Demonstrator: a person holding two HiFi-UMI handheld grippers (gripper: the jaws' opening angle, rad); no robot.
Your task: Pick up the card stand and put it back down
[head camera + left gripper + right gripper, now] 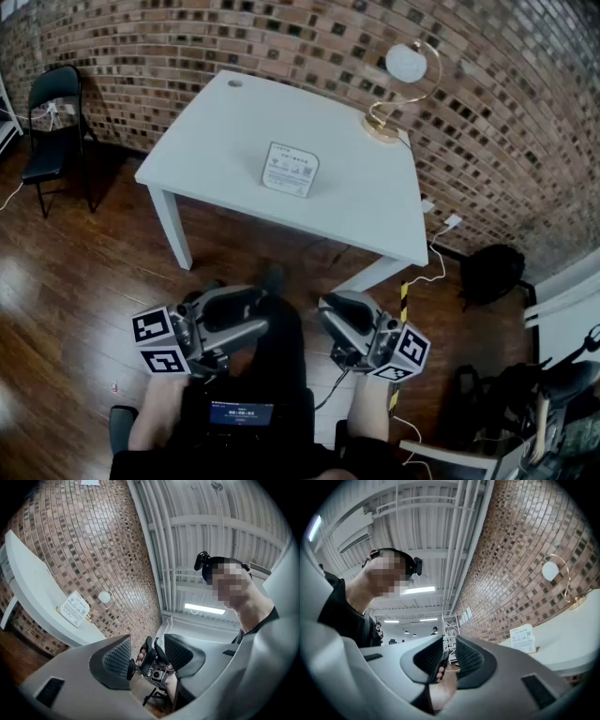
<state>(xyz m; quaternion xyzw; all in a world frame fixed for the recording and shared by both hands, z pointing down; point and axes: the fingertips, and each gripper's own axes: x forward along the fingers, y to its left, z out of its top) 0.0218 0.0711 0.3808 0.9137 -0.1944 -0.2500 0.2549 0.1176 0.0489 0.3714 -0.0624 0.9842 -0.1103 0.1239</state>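
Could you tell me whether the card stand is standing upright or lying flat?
Upright: in the right gripper view the card stand stands on its lower edge on the white table, with its printed face showing.

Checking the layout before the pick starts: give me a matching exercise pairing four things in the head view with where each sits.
Things:
1. card stand
2. lamp
3. chair
4. black bag

Places:
A. on the floor, right of the white table
B. middle of the table top
C. by the brick wall, left of the table
D. the table's far right corner

Pairs: 1-B, 2-D, 3-C, 4-A
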